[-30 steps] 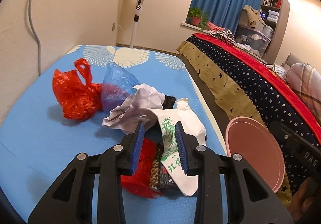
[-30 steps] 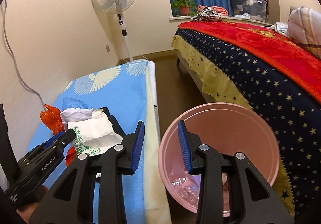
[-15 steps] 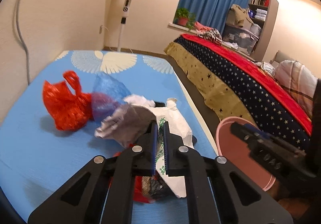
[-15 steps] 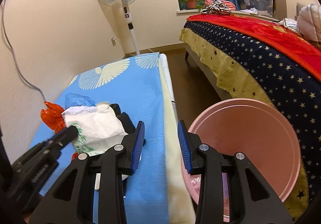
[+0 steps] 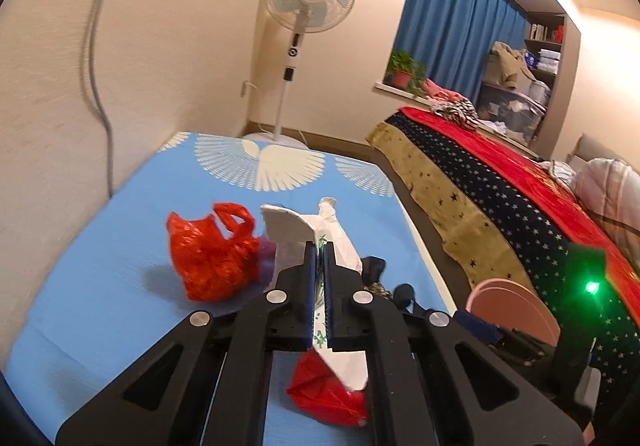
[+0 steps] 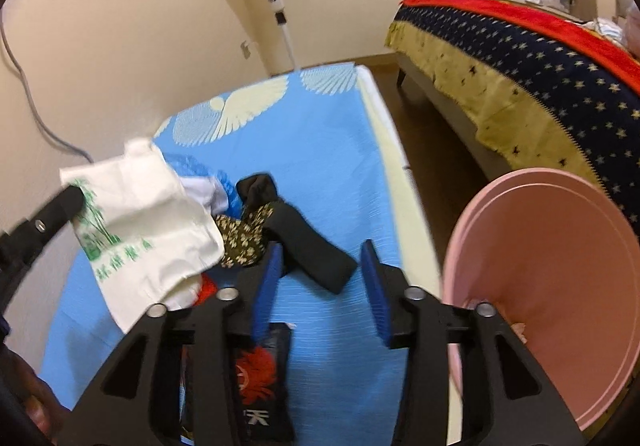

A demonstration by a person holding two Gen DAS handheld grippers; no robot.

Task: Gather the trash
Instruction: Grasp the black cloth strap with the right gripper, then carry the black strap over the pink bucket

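My left gripper [image 5: 319, 246] is shut on a white plastic bag with green print [image 5: 342, 250] and holds it lifted off the blue mat [image 5: 100, 286]; the bag also shows in the right wrist view [image 6: 148, 222], hanging from the left gripper [image 6: 74, 198]. A red plastic bag [image 5: 208, 254] lies on the mat to its left. A red wrapper [image 5: 324, 394] lies below the gripper. My right gripper [image 6: 318, 266] is open over a black cloth piece [image 6: 312, 246] and a black packet with red print [image 6: 260, 370]. The pink bin [image 6: 560, 286] stands to the right.
A bed with a star-patterned cover [image 5: 500, 206] runs along the right. A standing fan [image 5: 310, 2] is at the far wall. A blue bag [image 6: 192, 166] and a floral-patterned piece [image 6: 240, 234] lie on the mat. A cable [image 5: 96, 46] hangs down the left wall.
My left gripper closed on the white bag and lifted it up off the pile. My right gripper swung left from the pink bin to over the mat.
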